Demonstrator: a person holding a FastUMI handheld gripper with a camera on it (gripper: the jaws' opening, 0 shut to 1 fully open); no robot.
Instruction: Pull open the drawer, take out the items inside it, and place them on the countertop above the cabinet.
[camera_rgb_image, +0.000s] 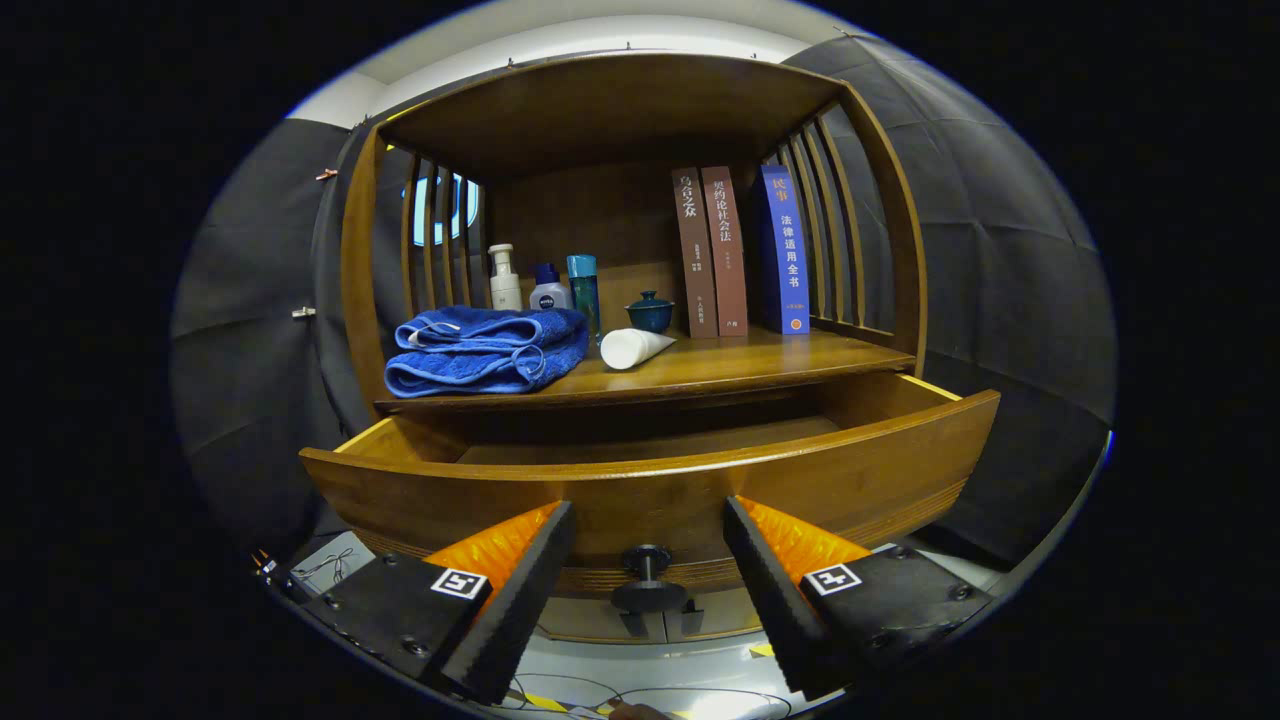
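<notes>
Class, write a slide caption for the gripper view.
Open gripper flanks the knob of the pulled-out drawer.

Three books (740, 250) are stood upright at the back right corner of the counter (760, 360); three bottles (549, 290) and a lidded cup (650, 313) are lined along its back edge.

The gripper (648, 565) sits low in the frame's centre, its two fingers (520, 590) spread wide apart, seemingly level, pressing on nothing.

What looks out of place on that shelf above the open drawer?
The white tube lies on its side beside the folded blue towel, while the bottles behind stand upright. The tool is open, fingers either side of the drawer knob.
</notes>
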